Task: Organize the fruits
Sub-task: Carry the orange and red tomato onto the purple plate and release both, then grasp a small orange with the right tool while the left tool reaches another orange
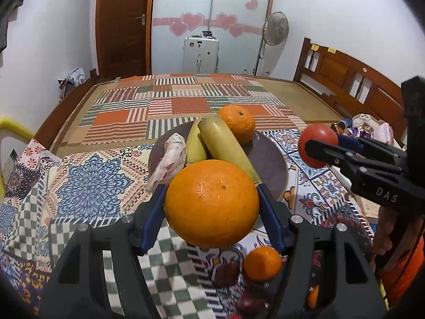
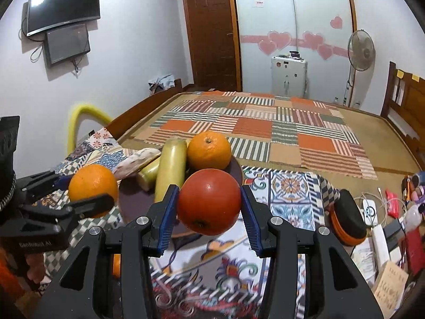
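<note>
Left gripper (image 1: 212,207) is clamped on a big orange (image 1: 212,204), held in the air just in front of the dark plate (image 1: 276,159). Right gripper (image 2: 208,207) is clamped on a red tomato (image 2: 209,201), raised near the plate's right side. On the plate, 2 yellow-green fruits (image 1: 225,146), a pinkish root (image 1: 170,162) and another orange (image 1: 237,122) are seen. Below the left gripper, a small orange (image 1: 261,263) is seen on the patterned cloth (image 1: 90,186).
</note>
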Tool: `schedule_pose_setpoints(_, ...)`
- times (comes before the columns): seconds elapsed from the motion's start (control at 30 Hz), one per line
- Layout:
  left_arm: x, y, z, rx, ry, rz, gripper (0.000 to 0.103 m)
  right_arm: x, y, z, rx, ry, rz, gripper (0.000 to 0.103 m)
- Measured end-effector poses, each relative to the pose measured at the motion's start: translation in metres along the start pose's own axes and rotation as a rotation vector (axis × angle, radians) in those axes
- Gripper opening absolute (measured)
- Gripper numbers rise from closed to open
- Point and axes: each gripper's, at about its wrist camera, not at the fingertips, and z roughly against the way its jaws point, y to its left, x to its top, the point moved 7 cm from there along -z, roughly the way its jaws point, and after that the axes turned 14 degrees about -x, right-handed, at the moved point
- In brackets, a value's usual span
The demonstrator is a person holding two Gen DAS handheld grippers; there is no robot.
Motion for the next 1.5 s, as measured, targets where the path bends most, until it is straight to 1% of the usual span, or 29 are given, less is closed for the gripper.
schedule_pose_setpoints(0.13, 0.002, 0.004, -0.016, 0.005, 0.018, 0.007, 0.066, 0.003, 0.003, -0.014, 0.001, 0.023, 0.013, 0.043)
schedule_pose_setpoints(0.23, 0.004, 0.005, -0.025, 0.011, 0.025, 0.006, 0.066, 0.002, 0.007, -0.029, 0.015, 0.061, 0.024, 0.043)
schedule_pose_setpoints(0.37, 0.006, 0.007, -0.035, 0.021, 0.036, 0.01, 0.066, -0.003, 0.011, -0.046, -0.005, 0.11, 0.057, 0.043)
schedule_pose_setpoints(0.57, 0.004, 0.003, -0.042, 0.037, 0.042, -0.02, 0.066, -0.007, 0.014, -0.054, -0.016, 0.137, 0.083, 0.043)
schedule_pose_setpoints(0.73, -0.001, 0.004, -0.052, 0.027, 0.074, -0.003, 0.066, -0.01, 0.018, -0.06, -0.004, 0.164, 0.083, 0.045)
schedule_pose_setpoints(0.97, -0.002, 0.012, -0.052, -0.008, 0.071, 0.044, 0.067, -0.008, 0.02, -0.056, -0.011, 0.157, 0.097, 0.046)
schedule_pose_setpoints(1.03, -0.002, 0.014, -0.049, -0.025, 0.064, 0.061, 0.067, -0.005, 0.019, -0.052, -0.019, 0.144, 0.093, 0.051)
schedule_pose_setpoints(1.1, -0.001, 0.015, -0.046, -0.042, 0.062, 0.079, 0.067, -0.001, 0.017, -0.046, -0.029, 0.123, 0.088, 0.059)
schedule_pose_setpoints(1.17, 0.0, 0.016, -0.041, -0.043, 0.053, 0.084, 0.069, 0.003, 0.015, -0.038, -0.033, 0.104, 0.082, 0.059)
schedule_pose_setpoints(1.23, 0.001, 0.015, -0.033, -0.032, 0.037, 0.071, 0.072, 0.006, 0.012, -0.029, -0.036, 0.084, 0.076, 0.059)
schedule_pose_setpoints(1.33, 0.005, 0.009, -0.015, 0.01, -0.011, 0.028, 0.076, 0.01, 0.01, -0.012, -0.044, 0.05, 0.072, 0.06)
schedule_pose_setpoints(1.5, 0.008, -0.007, 0.017, 0.021, -0.063, -0.015, 0.081, 0.013, 0.011, 0.023, -0.032, -0.006, 0.049, 0.06)
